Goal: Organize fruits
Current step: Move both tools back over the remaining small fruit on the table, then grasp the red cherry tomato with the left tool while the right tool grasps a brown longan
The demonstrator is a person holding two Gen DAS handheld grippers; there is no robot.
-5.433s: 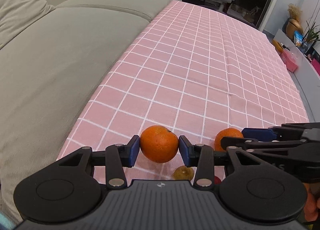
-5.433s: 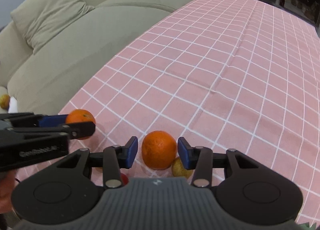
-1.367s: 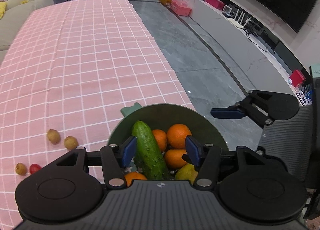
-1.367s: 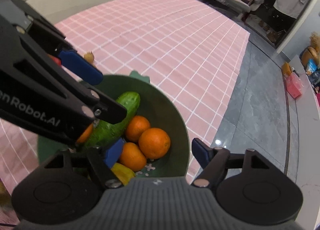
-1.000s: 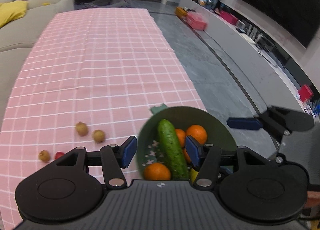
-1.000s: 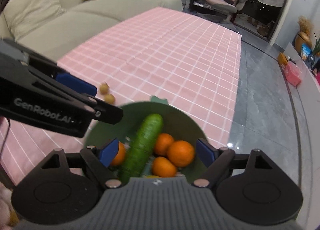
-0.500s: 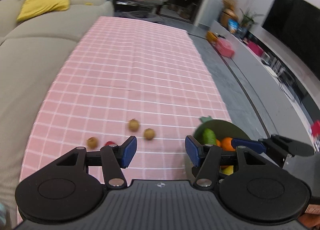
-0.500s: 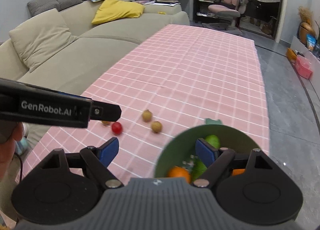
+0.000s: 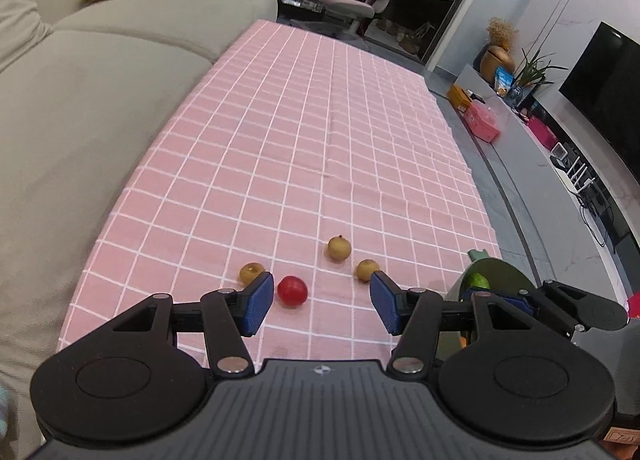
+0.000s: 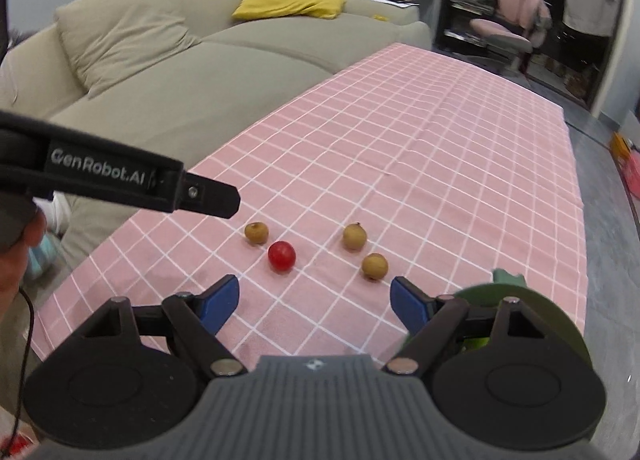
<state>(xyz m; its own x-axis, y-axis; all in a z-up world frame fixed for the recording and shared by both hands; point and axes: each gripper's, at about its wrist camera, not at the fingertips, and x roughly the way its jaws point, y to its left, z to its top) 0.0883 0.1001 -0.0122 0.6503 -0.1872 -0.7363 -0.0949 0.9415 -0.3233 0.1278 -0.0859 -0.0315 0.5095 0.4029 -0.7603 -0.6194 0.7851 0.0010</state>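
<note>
a: both empty?
b: yes. left gripper (image 9: pixel 322 302) and right gripper (image 10: pixel 315 302) gape above the pink checked tablecloth (image 9: pixel 320 119); dark green round bowl (image 10: pixel 560 312) near right.
a: next?
b: probably straddle the small red round fruit (image 9: pixel 293 291), beside three small tan round fruits (image 9: pixel 339 248), and close gently.

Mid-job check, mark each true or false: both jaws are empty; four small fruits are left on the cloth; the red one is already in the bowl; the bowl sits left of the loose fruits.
1. Both the left gripper and right gripper have open, empty jaws. True.
2. Four small fruits lie on the pink checked tablecloth. True.
3. The small round red fruit is in the bowl. False: it lies on the cloth.
4. The dark green round bowl sits left of the fruits. False: right.
</note>
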